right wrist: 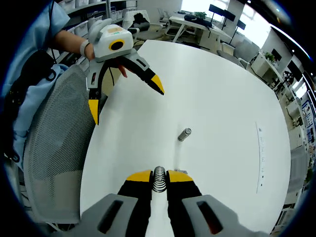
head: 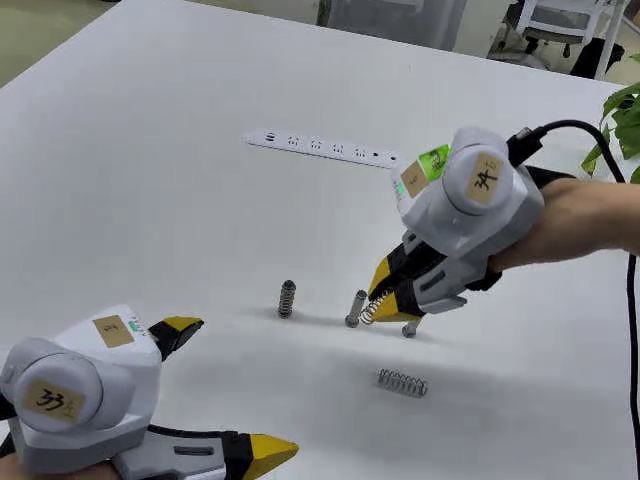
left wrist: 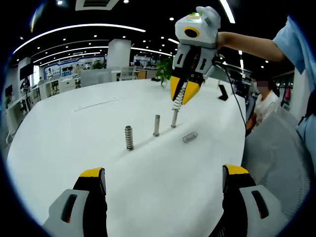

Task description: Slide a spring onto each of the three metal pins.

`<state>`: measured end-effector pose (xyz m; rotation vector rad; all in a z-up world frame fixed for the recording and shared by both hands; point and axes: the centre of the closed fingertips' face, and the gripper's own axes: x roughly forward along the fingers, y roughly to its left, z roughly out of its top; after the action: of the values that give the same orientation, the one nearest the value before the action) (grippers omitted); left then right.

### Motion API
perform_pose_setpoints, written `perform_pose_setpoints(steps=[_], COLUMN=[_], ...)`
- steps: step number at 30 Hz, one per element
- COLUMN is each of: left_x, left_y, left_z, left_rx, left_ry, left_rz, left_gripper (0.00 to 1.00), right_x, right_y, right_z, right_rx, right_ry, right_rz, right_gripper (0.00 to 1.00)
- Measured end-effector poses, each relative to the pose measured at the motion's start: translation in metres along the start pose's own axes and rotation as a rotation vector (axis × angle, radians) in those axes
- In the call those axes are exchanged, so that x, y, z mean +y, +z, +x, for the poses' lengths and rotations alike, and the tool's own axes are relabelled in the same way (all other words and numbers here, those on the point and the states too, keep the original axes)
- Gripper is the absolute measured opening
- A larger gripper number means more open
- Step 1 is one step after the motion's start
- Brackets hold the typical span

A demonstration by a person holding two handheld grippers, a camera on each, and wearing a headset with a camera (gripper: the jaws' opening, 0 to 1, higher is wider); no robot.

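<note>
The left gripper [head: 230, 388] sits nearest, low at the head view's bottom left, marked 33. Its yellow-tipped jaws stand wide apart and hold nothing, above bare table [head: 150, 180]. In the left gripper view those jaws [left wrist: 164, 172] frame the row of pins from a distance.

Beyond it, the first pin [head: 287, 298] carries a spring coiled around its shaft and stands upright [left wrist: 129, 137]. Just beside it stands a bare pin [head: 355, 308], upright with nothing on it [left wrist: 156, 125]. The third pin [head: 410, 328] is partly hidden under the right gripper in the head view; the left gripper view shows it clear [left wrist: 175, 118].

The right gripper [head: 385, 298], marked 34, points steeply down over that end of the row, its jaws closed narrowly on a held spring [head: 372, 308]. In the right gripper view the coil [right wrist: 159, 178] is pinched between the two yellow tips [right wrist: 159, 177]. Seen from the left gripper, the held spring [left wrist: 177, 101] hangs from the tips [left wrist: 182, 94] with its lower end at the third pin's top; whether it has passed over the tip cannot be told.

A loose spring [head: 402, 382] lies on its side near the third pin, apart from it [left wrist: 190, 137].

Farther back a white power strip [head: 320, 147] lies flat on the table, and green leaves [head: 620, 120] show at the right edge.
</note>
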<state>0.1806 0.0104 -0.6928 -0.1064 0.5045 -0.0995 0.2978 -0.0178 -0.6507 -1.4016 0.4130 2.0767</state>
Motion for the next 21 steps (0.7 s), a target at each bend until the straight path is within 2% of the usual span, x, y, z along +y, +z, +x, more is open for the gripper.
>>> perform_pose_setpoints(steps=[5,8,10,21], left_x=[-0.002,0.0,-0.002,-0.003], left_y=[-0.003,-0.001,0.001,0.001], left_z=[0.002,0.004,0.005,0.008], left_rx=[0.018,0.001,-0.011,-0.026], left_ry=[-0.013,-0.014,-0.013,-0.026], left_rz=[0.009,-0.006,-0.013,-0.028], left_gripper=[1.0,1.0,1.0,1.0], right_x=[-0.011,-0.021,-0.029,-0.038], right_y=[-0.005,-0.007,-0.009,-0.011], right_z=[0.001,0.003,0.005,0.018], right_rx=[0.039,0.062,0.084,0.134], right_ry=[0.004,0.001,-0.021,0.022], right_rz=[-0.015,-0.029,-0.04,-0.054], right_gripper=[0.12,0.12,0.12,0.12])
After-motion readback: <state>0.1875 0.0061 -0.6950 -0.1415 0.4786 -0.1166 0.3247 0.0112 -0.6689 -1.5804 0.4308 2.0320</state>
